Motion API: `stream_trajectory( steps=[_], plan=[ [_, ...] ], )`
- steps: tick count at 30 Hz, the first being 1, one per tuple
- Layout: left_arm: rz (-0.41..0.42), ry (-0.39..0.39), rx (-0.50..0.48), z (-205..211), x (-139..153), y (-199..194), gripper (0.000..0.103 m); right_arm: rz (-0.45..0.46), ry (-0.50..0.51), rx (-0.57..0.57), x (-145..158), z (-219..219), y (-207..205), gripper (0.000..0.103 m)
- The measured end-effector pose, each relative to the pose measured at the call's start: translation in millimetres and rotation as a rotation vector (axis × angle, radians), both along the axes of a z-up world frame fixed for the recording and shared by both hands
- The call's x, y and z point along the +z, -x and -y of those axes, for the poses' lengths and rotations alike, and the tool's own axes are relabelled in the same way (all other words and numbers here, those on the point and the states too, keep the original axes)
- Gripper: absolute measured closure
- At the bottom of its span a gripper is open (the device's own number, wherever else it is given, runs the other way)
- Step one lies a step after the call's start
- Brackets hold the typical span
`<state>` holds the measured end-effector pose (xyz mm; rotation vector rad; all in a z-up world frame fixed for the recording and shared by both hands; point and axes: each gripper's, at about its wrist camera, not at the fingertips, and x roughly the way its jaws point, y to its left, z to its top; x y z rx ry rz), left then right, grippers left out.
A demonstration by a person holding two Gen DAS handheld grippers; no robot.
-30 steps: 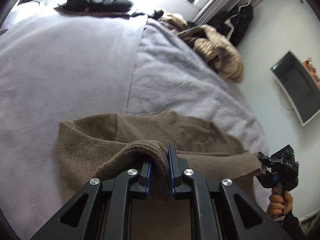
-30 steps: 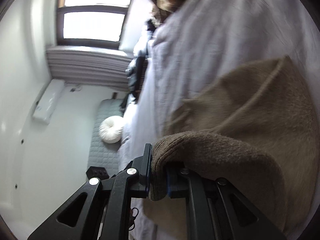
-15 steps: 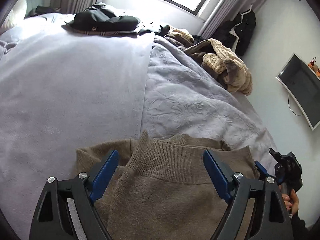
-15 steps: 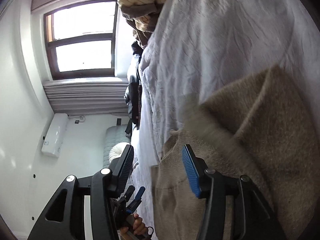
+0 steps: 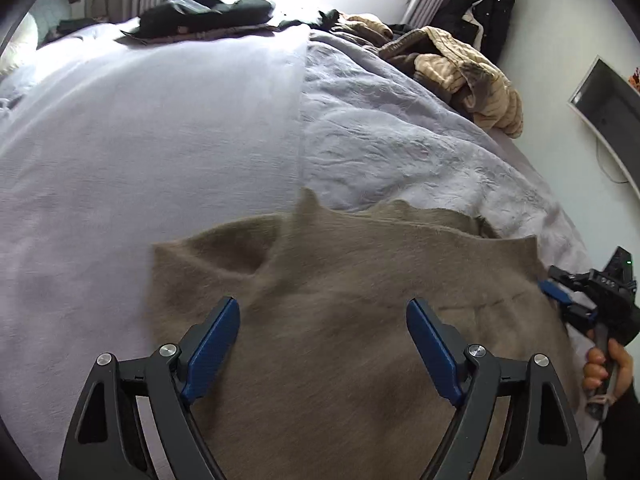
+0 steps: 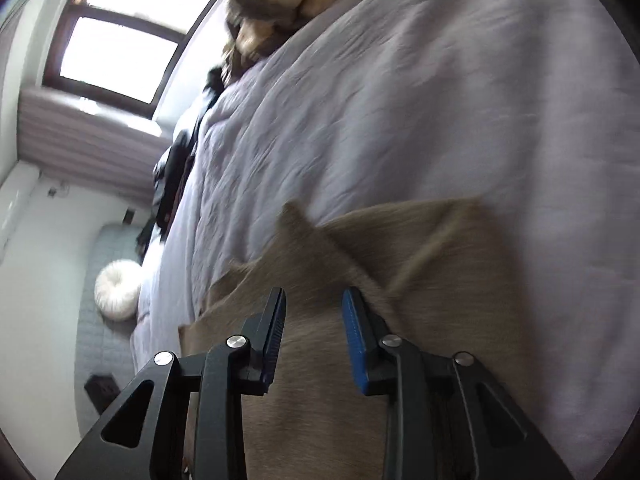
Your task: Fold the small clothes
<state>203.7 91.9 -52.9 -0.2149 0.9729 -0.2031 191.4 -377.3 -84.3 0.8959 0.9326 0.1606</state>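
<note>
A brown knit sweater (image 5: 352,300) lies folded on the pale lilac bed cover (image 5: 140,140). My left gripper (image 5: 323,344) is wide open just above the sweater, holding nothing. The right gripper shows at the right edge of the left wrist view (image 5: 560,300), held by a hand beside the sweater's right edge. In the right wrist view the right gripper (image 6: 314,332) is open with a narrower gap, over the same sweater (image 6: 400,300), empty. That view is blurred.
A heap of tan and brown clothes (image 5: 460,68) lies at the far right of the bed. Black clothing (image 5: 204,12) lies at the far edge. A dark coat (image 5: 488,4) hangs by the curtain. A wall screen (image 5: 608,108) is at right.
Both grippers let go of the sweater fold they pinched a second ago and opened. They have drawn back, and the sweater now lies flat on the bed.
</note>
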Motion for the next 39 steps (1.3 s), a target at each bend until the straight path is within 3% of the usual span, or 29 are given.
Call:
stream_trajectory(
  steps=[3,4,11,16,23,24,25,26,27,28,33,37,39],
  plan=[
    [-0.019,0.019,0.01,-29,9,28,0.017,-0.013,-0.088,-0.007,5,19,31,0.046],
    [-0.026,0.036,0.012,-35,10,36,0.017,0.005,-0.152,0.017,7,22,48,0.045],
    [-0.087,0.206,-0.016,-61,5,111,0.017,0.012,-0.248,0.111,10,-7,150,0.045],
    [-0.132,0.222,-0.088,-49,-6,129,0.017,-0.036,-0.227,0.074,1,-20,212,0.043],
    [-0.161,0.3,-0.083,-50,-20,129,0.019,-0.039,-0.255,-0.079,-19,-6,220,0.043],
    [-0.167,0.327,-0.083,-51,-21,127,0.04,-0.034,-0.256,-0.105,-22,-6,212,0.043],
    [-0.181,0.344,-0.09,-51,-23,125,0.073,-0.036,-0.254,-0.124,-25,-5,206,0.045],
    [-0.199,0.34,-0.092,-49,-25,122,0.088,-0.045,-0.244,-0.128,-29,-4,203,0.053],
    [-0.223,0.331,-0.099,-47,-27,120,0.09,-0.055,-0.223,-0.115,-29,-5,197,0.09],
    [-0.221,0.315,-0.1,-46,-25,121,0.09,-0.067,-0.183,-0.088,-24,-9,189,0.095],
    [-0.151,0.194,-0.162,-39,-6,138,0.09,-0.006,-0.009,-0.011,14,-10,184,0.095],
    [-0.19,0.094,-0.143,-43,-29,139,0.09,-0.096,0.075,0.013,-14,-5,176,0.095],
    [-0.194,0.104,-0.119,-53,-32,142,0.09,-0.094,0.031,-0.006,-24,-1,176,0.095]
  ],
)
